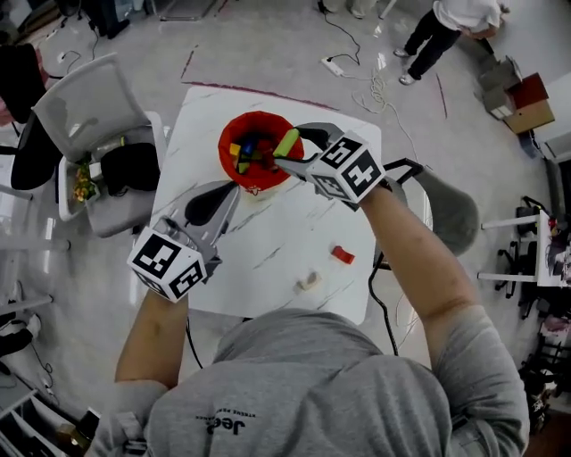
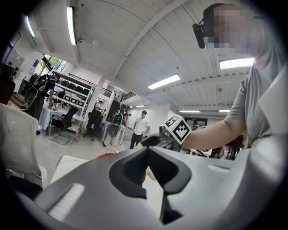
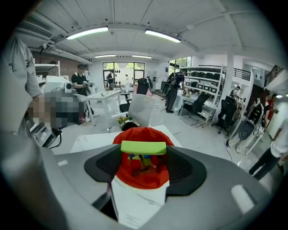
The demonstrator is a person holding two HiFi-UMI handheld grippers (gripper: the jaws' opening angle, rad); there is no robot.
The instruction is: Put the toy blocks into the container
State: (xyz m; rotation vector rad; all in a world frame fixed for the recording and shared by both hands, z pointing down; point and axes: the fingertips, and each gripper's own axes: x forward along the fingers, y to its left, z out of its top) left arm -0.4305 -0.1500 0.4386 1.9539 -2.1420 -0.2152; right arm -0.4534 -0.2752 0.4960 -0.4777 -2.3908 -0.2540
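Note:
A red container [image 1: 254, 147] stands at the far side of the white table [image 1: 277, 232], with several coloured blocks inside. My right gripper [image 1: 287, 148] hangs over its right rim, shut on a lime green block [image 1: 287, 141]. In the right gripper view that green block [image 3: 143, 147] spans the jaws directly above the container's red mouth [image 3: 144, 175]. My left gripper [image 1: 230, 192] sits near the container's front left, its jaws together with nothing between them. The left gripper view shows the same closed tips [image 2: 147, 155]. A red block [image 1: 342, 254] and a cream block [image 1: 309, 282] lie on the table near the front right.
A grey chair [image 1: 89, 116] with a tray of items stands left of the table. Another chair [image 1: 451, 210] is at the right edge. Cables run on the floor beyond the table, where a person [image 1: 446, 27] stands.

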